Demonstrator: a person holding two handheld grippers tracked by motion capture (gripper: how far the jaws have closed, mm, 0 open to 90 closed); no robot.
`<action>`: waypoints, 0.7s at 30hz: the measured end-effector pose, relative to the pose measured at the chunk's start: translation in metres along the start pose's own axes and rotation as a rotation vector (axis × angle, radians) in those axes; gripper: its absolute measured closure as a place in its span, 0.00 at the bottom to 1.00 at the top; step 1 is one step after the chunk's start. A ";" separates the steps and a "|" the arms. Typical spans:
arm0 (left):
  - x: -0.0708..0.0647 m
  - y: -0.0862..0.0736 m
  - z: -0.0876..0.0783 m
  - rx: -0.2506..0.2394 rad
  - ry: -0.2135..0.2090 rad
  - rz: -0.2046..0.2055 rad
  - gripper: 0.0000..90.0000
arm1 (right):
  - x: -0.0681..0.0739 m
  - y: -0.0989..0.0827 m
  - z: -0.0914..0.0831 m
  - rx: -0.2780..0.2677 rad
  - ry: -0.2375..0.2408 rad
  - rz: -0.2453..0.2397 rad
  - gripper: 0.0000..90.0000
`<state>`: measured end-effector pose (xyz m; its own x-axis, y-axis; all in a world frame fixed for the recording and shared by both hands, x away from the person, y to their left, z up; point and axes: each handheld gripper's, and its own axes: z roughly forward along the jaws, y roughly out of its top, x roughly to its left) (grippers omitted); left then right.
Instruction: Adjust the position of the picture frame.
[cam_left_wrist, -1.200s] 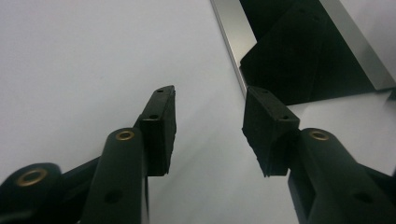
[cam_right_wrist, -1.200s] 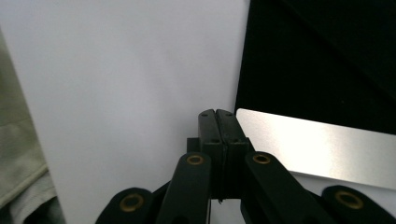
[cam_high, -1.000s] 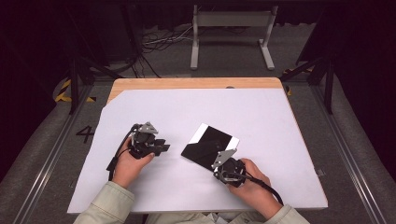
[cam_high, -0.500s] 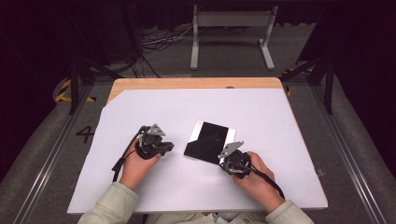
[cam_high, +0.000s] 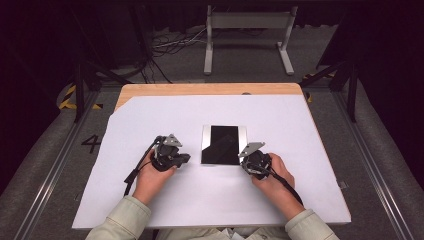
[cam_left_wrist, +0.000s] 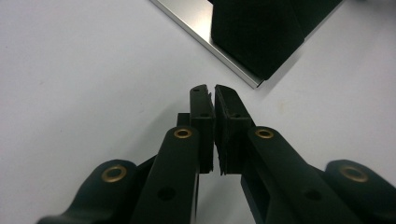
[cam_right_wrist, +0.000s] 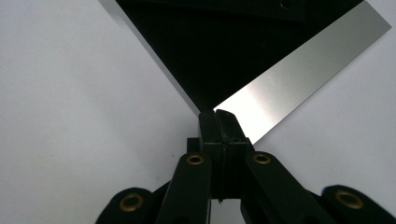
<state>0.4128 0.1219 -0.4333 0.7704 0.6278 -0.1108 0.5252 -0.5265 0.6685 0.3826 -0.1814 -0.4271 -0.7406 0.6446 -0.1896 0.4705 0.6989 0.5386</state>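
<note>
Flat on the white-covered table (cam_high: 150, 115), midway between both hands: a thin metal plate (cam_high: 205, 145) with a black slab (cam_high: 223, 145) lying on top of it. Long axis running away from the person, short near edge facing the two tools.

Left tool (cam_high: 186, 159) just beside the plate's near left corner, apart from it, pointing across toward it. Seen along the left tool (cam_left_wrist: 214, 88) from its own camera: jaws drawn together, having just been closing, a hairline slit left between the pads and nothing caught in it; plate (cam_left_wrist: 219, 49) corner a little ahead and to the right of the tips, bare table between.

Right tool (cam_high: 246, 161) at the near right corner, nearer of the two. Seen along the right tool (cam_right_wrist: 215, 114): jaws pressed together, empty, tips meeting the plate's corner point, probably touching it rather than gripping.

Plate (cam_right_wrist: 299, 70) brushed and bright, mirror-like along the uncovered strips at both long sides. Slab (cam_right_wrist: 224, 46) matte black, sharp-edged, slightly raised above the metal (cam_left_wrist: 257, 32), narrower than the plate.

Likely next: nudging or squaring the plate from both near corners, with closed tips as pushers.
</note>
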 end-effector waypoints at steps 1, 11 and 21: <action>0.000 0.001 0.001 -0.001 0.001 -0.002 0.96 | 0.000 0.000 0.000 -0.001 -0.002 0.005 1.00; 0.001 0.012 0.001 -0.046 -0.037 -0.062 1.00 | -0.007 -0.006 -0.024 -0.081 0.033 0.046 1.00; 0.001 0.029 0.014 -0.081 -0.030 -0.098 1.00 | -0.027 -0.024 -0.052 -0.130 0.003 0.126 1.00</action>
<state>0.4337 0.0991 -0.4239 0.7283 0.6556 -0.1996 0.5681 -0.4148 0.7108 0.3665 -0.2315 -0.3921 -0.6812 0.7236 -0.1116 0.4938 0.5666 0.6597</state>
